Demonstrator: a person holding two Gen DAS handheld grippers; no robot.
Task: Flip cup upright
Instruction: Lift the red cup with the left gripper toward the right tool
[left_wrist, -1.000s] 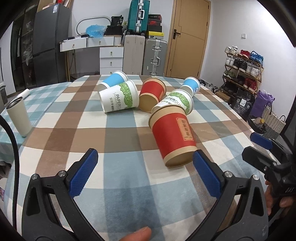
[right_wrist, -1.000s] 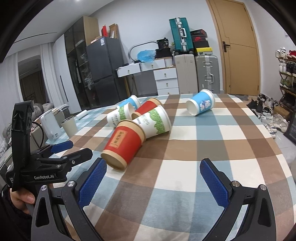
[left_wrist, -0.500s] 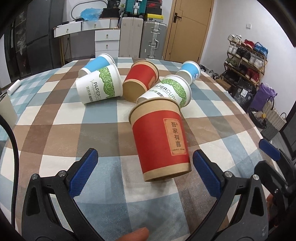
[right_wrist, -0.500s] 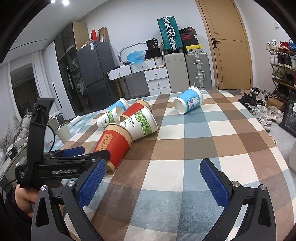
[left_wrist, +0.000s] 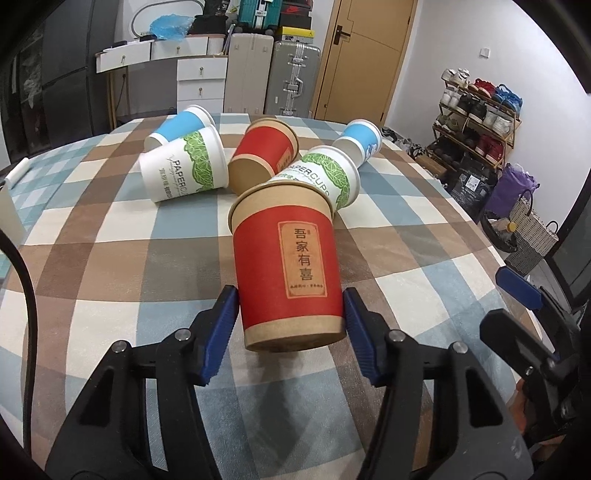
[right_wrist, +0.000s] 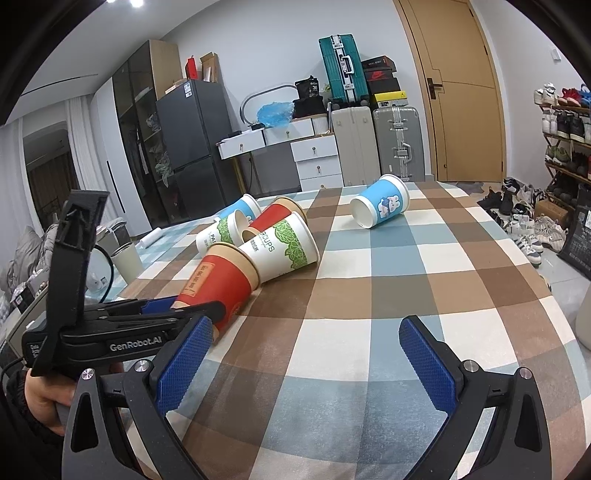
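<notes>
My table (left_wrist: 110, 266), covered in a brown, blue and cream checked cloth, fills most of both views. On it lie six paper cups, all on their sides.

From my left wrist camera, the nearest is the red paper cup (left_wrist: 291, 266) with a kraft rim and a label of Chinese characters. It lies dead centre, base toward me at 6 o'clock and mouth pointing away at 12 o'clock. My left gripper (left_wrist: 291, 317) has its blue pads (left_wrist: 221, 325) closed in against the cup's two sides near the base, pinching it; the pads look to be touching the wall on both flanks. In the right wrist view the same cup (right_wrist: 221, 280) sits at about 9 o'clock, with the left gripper (right_wrist: 192, 310) clamped around its lower end.

Behind it, mouth against mouth, is a white cup with green leaves (left_wrist: 325, 177) at 12 o'clock. A second white leaf-print cup (left_wrist: 183, 170) lies at 11 o'clock, a second red cup (left_wrist: 262, 155) between them, a blue cup (left_wrist: 177, 127) further back at 11 o'clock, and another blue cup (left_wrist: 360, 142) at 1 o'clock. That last blue cup with a cartoon print (right_wrist: 382, 201) lies well apart from the cluster in the right view.

My right gripper (right_wrist: 303, 362) hangs over bare cloth with its jaws spread wide, holding nothing.
</notes>
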